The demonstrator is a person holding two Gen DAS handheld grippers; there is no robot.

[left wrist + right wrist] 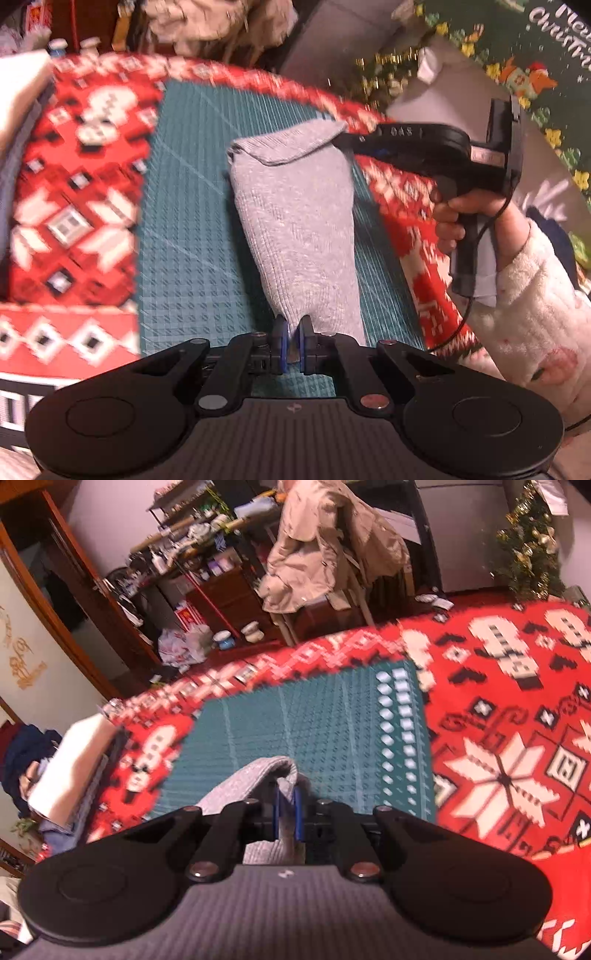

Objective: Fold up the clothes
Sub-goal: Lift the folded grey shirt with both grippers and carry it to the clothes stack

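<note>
A grey knit garment [295, 221] stretches lengthwise over a teal gridded cutting mat [192, 229], which lies on a red and white Christmas-patterned cloth [74, 192] covering the desk. In the left wrist view, the left gripper [292, 345] sits at six o'clock, its blue-padded fingers [281, 343] clamped on the garment's near edge. At two o'clock, the right gripper [341, 140], held in a person's hand [465, 221] with a fluffy white sleeve [528, 317], pinches the far corner, where the fabric folds over. The right wrist view shows its fingers [297, 812] closed together on a raised grey fold [258, 775] at six o'clock. A beige coat [325, 546] drapes over a chair at twelve o'clock.
</note>
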